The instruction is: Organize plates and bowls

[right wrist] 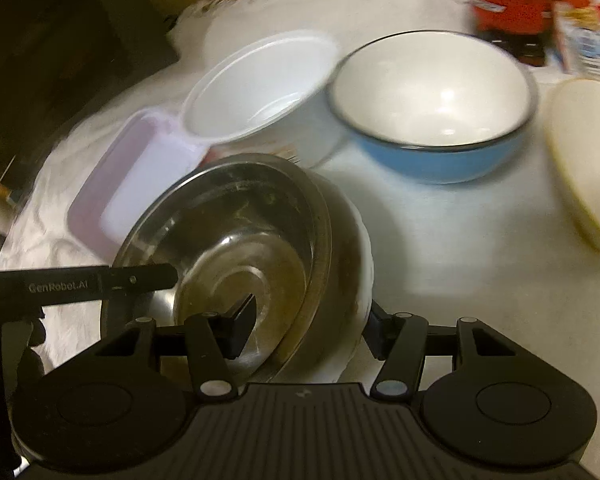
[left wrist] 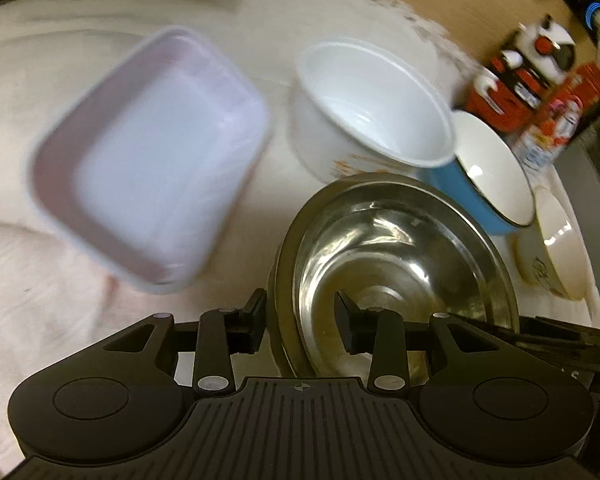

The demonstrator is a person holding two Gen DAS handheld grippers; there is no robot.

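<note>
A stack of steel bowls (left wrist: 400,256) is held tilted by both grippers; it also shows in the right wrist view (right wrist: 236,248), with a white dish (right wrist: 362,276) under it. My left gripper (left wrist: 302,322) is shut on the stack's left rim. My right gripper (right wrist: 310,326) is shut on its right rim. Behind stand a white bowl (left wrist: 372,112), a blue enamel bowl (left wrist: 488,176) and a cream bowl (left wrist: 556,240). A pale rectangular container (left wrist: 148,160) lies to the left.
A white cloth (right wrist: 440,248) covers the table. Red and white packets (left wrist: 532,76) stand at the back right. The left gripper's arm (right wrist: 80,284) reaches into the right wrist view from the left.
</note>
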